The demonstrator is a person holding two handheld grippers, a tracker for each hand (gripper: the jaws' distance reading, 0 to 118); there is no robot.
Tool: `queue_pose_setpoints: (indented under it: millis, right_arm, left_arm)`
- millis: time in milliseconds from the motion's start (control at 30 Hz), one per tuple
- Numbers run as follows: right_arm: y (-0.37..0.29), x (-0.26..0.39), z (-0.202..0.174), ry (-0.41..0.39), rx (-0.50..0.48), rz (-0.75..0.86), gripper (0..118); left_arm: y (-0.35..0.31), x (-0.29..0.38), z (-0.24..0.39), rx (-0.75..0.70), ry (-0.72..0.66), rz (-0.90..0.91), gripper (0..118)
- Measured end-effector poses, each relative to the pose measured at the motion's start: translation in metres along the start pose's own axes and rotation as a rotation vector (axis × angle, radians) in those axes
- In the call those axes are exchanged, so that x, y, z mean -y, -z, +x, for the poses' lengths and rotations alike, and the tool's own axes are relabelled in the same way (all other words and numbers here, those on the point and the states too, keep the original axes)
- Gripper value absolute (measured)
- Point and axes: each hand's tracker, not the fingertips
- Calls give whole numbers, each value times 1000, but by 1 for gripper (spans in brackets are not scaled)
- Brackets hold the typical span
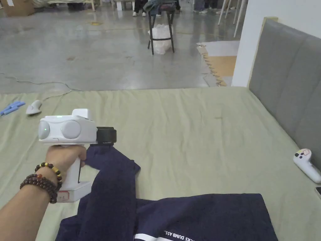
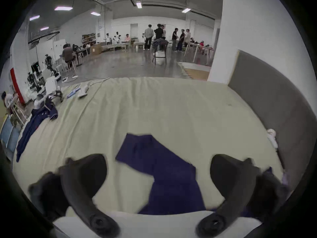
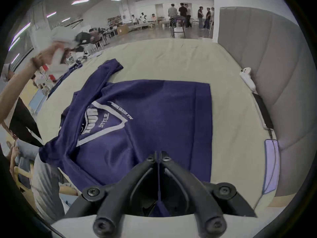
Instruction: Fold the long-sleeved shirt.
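Head view: your left hand (image 1: 64,158) grips the white pistol-handled left gripper (image 1: 106,135), raised above the pale green bed sheet (image 1: 194,125). The navy long-sleeved cotton shirt (image 1: 207,216) lies flat at the near edge, one sleeve (image 1: 109,182) running up toward that gripper. Jaw state not readable from here. A white handheld controller (image 1: 305,164) rests by the grey padded headboard (image 1: 288,78).

Left gripper view: your jaws stand wide apart, nothing between them; the sleeve end (image 2: 154,159) lies on the sheet below the gap.

Right gripper view: your right gripper (image 3: 158,155) has its jaws pressed together on a thin fold of navy cloth at the shirt's near edge. The shirt body is spread printed side up, the white shield print (image 3: 103,121) toward the left. Your left hand shows blurred, upper left.
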Motion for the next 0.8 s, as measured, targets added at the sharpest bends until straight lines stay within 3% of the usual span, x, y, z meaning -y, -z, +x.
queue_pose_setpoints:
  millis: [33, 100, 200, 267, 333, 367, 400, 567, 800]
  right_arm:
    - [10, -1, 0, 0, -7, -26, 0]
    - [31, 0, 3, -10, -11, -41, 0]
    - [46, -5, -2, -21, -7, -54, 0]
    - [50, -8, -2, -16, -16, -50, 0]
    - [47, -10, -4, -15, -22, -35, 0]
    - [46, -11, -6, -15, -21, -28, 0]
    - [44, -11, -7, -15, -21, -22, 0]
    - [19, -4, -17, -24, -27, 5, 0]
    - [-25, 15, -24, -46, -36, 53, 0]
  left_arm:
    - [29, -3, 0, -9, -8, -34, 106]
    - [104, 3, -21, -29, -13, -151, 89]
    - [160, 14, -25, -105, 12, -259, 81]
    - [175, 27, -26, -89, -6, -244, 52]
    - [170, 30, -23, -72, -45, -237, 34]
    - [165, 28, -22, -67, -69, -220, 9]
    - [158, 25, -20, -13, -73, -245, 3]
    - [86, 3, -18, -8, -25, -188, 3]
    - [-121, 33, 0, 149, 16, 8, 3]
